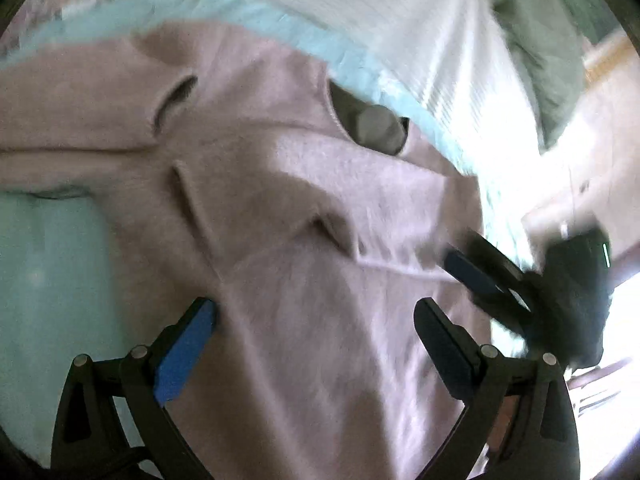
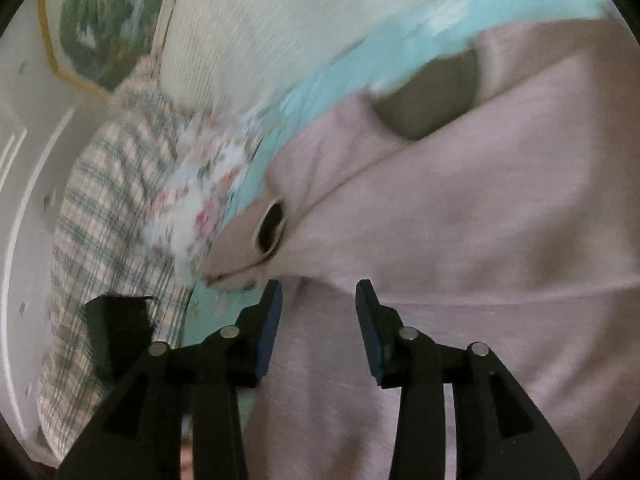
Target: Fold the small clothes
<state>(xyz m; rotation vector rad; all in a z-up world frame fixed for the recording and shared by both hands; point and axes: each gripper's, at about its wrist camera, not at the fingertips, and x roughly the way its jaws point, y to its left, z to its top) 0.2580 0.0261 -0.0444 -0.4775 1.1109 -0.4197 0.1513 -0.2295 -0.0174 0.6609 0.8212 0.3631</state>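
A pale pink knit sweater (image 1: pixel 304 208) lies spread on a light blue sheet (image 1: pixel 48 264), its neck opening (image 1: pixel 368 120) toward the far side. My left gripper (image 1: pixel 316 312) is open and empty just above the sweater's body. My right gripper (image 1: pixel 476 272) shows in the left wrist view at the sweater's right edge. In the right wrist view the right gripper (image 2: pixel 318 292) is open above the sweater (image 2: pixel 460 220), close to a sleeve cuff (image 2: pixel 272 224). Both views are blurred.
A white ribbed blanket (image 1: pixel 420 40) lies beyond the sweater. In the right wrist view a plaid pillow (image 2: pixel 100 208) and a floral cloth (image 2: pixel 200 200) sit left of the sweater, with a white wall (image 2: pixel 24 152) behind. A black object (image 2: pixel 116 332) lies on the pillow.
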